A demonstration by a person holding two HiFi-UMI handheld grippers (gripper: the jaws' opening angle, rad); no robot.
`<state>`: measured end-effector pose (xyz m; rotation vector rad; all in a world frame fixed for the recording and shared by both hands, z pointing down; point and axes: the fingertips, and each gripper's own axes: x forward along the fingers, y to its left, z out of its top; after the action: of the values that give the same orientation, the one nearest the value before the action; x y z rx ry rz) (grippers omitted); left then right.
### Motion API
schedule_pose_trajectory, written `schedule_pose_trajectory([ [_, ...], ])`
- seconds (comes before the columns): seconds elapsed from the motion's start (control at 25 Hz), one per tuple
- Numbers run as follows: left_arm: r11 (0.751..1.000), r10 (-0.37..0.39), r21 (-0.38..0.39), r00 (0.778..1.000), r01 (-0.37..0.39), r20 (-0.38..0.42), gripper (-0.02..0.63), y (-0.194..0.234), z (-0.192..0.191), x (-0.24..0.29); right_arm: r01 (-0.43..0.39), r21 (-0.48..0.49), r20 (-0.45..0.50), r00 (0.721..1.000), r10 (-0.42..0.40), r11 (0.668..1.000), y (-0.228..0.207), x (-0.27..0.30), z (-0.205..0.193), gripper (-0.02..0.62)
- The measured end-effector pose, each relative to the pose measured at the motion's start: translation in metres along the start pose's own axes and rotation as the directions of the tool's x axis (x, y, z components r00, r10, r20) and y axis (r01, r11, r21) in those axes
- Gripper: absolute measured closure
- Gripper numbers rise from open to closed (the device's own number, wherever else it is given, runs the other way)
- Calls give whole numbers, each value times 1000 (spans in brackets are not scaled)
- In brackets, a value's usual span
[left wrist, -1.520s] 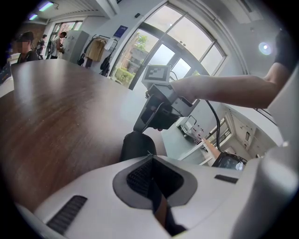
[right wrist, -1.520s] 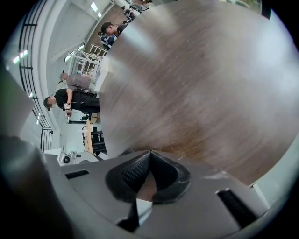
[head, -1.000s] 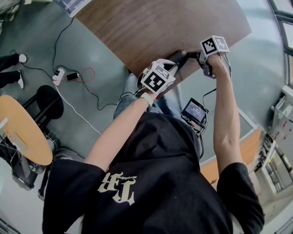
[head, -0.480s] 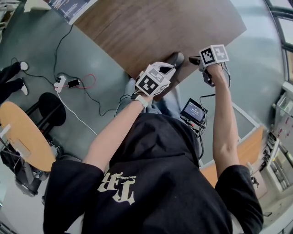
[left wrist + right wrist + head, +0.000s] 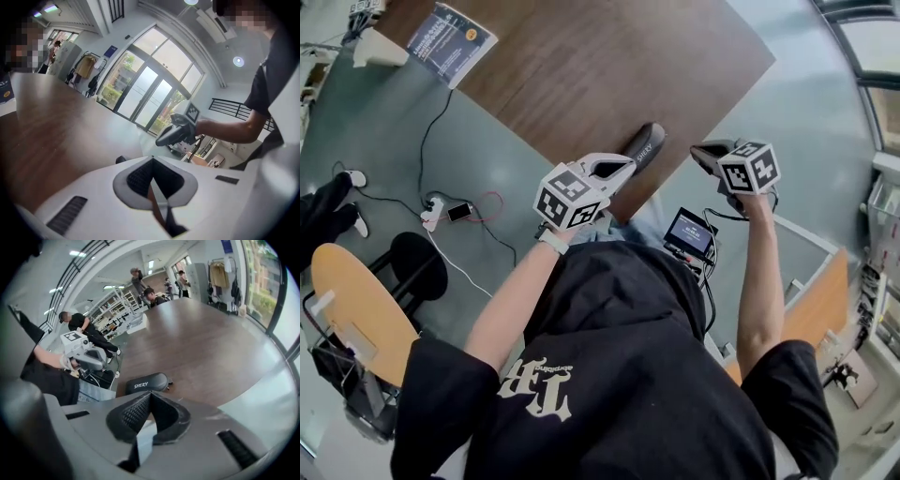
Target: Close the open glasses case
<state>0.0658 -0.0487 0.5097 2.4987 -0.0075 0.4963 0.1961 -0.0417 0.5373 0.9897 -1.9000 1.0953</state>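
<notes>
We see the glasses case (image 5: 146, 382) shut, its lid down on the base. It is a dark, rounded oblong shell with "SHERY" in white letters along its side. It lies flat on the brown wooden table (image 5: 609, 56), close to the edge nearest the person.

The left gripper (image 5: 622, 165) hangs near the case's nearer end. In the right gripper view we see a gap between the two. Its jaws are pressed together with nothing between them.

The right gripper (image 5: 705, 156) is held past the table's edge, on the case's other side and apart from it. Its jaws are also together and empty.

A leaflet (image 5: 450, 39) lies at a far corner of the table.
</notes>
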Motion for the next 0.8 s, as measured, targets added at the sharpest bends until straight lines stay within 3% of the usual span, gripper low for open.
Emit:
schedule_pose_trajectory([
  [0.12,1000,5,14,999,-6,54,603,-5,10,-34,63,-139,33,998,-59,988,28,-26,-3,611],
  [0.32,999,43,24,991,-46,123,603,-26,19,-70,192,-320,68,981,-180,928,64,-75,-23,611],
  [0.64,984,160,52,969,-172,190,603,-74,5,-88,253,-376,231,957,-174,892,96,-127,-69,611],
  [0.8,960,233,77,924,-268,304,603,-112,9,-84,296,-385,278,940,-196,874,92,-162,-114,611],
])
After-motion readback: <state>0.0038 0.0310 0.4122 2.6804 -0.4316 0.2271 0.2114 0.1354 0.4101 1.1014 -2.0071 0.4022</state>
